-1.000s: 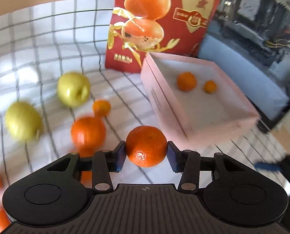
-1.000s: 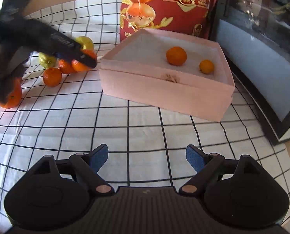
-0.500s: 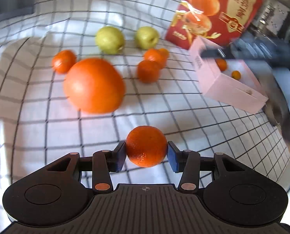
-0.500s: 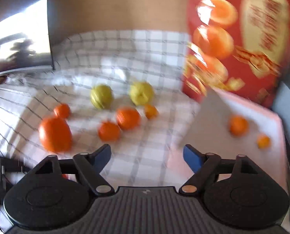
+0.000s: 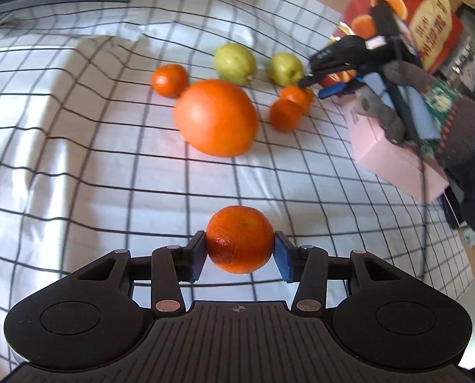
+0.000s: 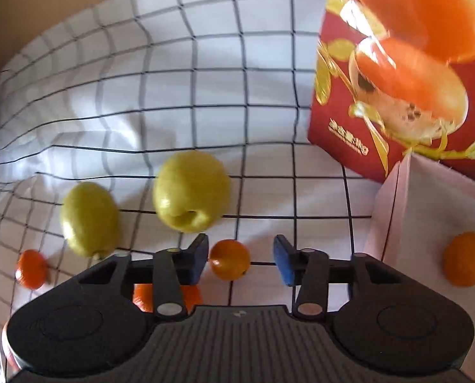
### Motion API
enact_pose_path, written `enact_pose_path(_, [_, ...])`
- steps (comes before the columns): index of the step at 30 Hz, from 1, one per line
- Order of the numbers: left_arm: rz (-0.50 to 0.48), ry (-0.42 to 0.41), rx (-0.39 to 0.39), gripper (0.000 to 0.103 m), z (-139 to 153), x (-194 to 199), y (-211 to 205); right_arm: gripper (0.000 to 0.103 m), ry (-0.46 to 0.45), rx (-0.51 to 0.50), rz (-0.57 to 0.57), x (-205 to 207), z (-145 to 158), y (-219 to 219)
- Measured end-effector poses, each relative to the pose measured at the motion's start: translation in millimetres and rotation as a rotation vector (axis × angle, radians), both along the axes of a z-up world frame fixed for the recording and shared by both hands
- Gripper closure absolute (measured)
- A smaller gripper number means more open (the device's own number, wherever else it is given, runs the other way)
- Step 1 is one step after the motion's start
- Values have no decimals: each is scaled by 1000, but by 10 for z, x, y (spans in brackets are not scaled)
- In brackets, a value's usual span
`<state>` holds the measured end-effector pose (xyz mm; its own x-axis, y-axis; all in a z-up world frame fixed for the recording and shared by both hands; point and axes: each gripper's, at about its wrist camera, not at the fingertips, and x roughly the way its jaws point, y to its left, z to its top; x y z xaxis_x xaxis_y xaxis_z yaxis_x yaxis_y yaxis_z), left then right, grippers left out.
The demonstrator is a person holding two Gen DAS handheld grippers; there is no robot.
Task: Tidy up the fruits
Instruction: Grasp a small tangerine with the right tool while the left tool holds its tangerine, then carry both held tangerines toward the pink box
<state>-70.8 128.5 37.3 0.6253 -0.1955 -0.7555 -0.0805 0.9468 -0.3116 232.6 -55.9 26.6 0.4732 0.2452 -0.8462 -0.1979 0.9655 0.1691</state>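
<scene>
My left gripper (image 5: 240, 252) is shut on a mandarin (image 5: 240, 239), held above the checked cloth (image 5: 109, 159), apart from the other fruit. Farther off lie a big orange (image 5: 216, 117), two green apples (image 5: 235, 63) (image 5: 285, 68) and three small mandarins (image 5: 169, 79) (image 5: 285, 115) (image 5: 296, 95). My right gripper (image 6: 240, 249) (image 5: 320, 86) hangs over this cluster with its jaws closing. A small orange (image 6: 229, 263) sits between them; the left pad is at it and the right pad is still apart. A pink box (image 6: 394, 210) (image 5: 387, 150) at the right holds an orange (image 6: 466, 263).
A red fruit carton (image 6: 397, 79) (image 5: 429, 32) stands behind the pink box. Two green apples (image 6: 191, 191) (image 6: 88, 218) lie just beyond my right fingers, a mandarin (image 6: 31, 273) farther left. A sleeved arm (image 5: 461, 134) reaches over the box.
My right gripper swung left from the box to the fruit cluster and its jaws narrowed around a small orange. My left gripper carried its mandarin away from the box.
</scene>
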Motion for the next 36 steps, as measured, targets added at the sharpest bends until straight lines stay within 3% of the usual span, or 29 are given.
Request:
enact_pose_path(5, [80,4,-18,53,-23,27,141,62,-125,13,184,-388,357,371])
enact_pose_path(7, [103,10,-11,53,-21,38,187,61,-132,33,284,-507,462,610])
enact_pose_path(9, [117,10,-9,53,-8,32,219,53,-113,67,349,-582,496,851])
enact_pose_path(10, [120,9,-10,53,-2,26,232,42,-99,83,375,-610,477,973])
enact_pose_path(12, [127,6,-10,53,13,-5,237,35,-77,93,410,-634,395,1231])
enact_pose_path(19, [167,24,-14,53,-11,-184,297,34,47,-6,464,-541,-35,1961])
enact_pose_path(21, [178,28,-15,53,-22,-238,321,43,51,-60,487,-543,-117,2074])
enact_pose_path(23, [187,30,-19,53,-32,-267,339,59,34,-49,510,-585,-61,2076])
enact_pose_path(26, [173,28,-26,53,-47,-246,334,59,-46,-44,529,-698,118,1963])
enact_pose_path(29, [121,20,-35,53,-67,-142,252,59,-106,29,517,-806,379,1676])
enact_pose_path(33, [-6,8,-42,53,-82,91,26,59,-166,116,439,-1024,721,1037])
enact_pose_path(36, [-115,0,-44,53,-116,254,-198,59,-197,114,362,-1325,782,532])
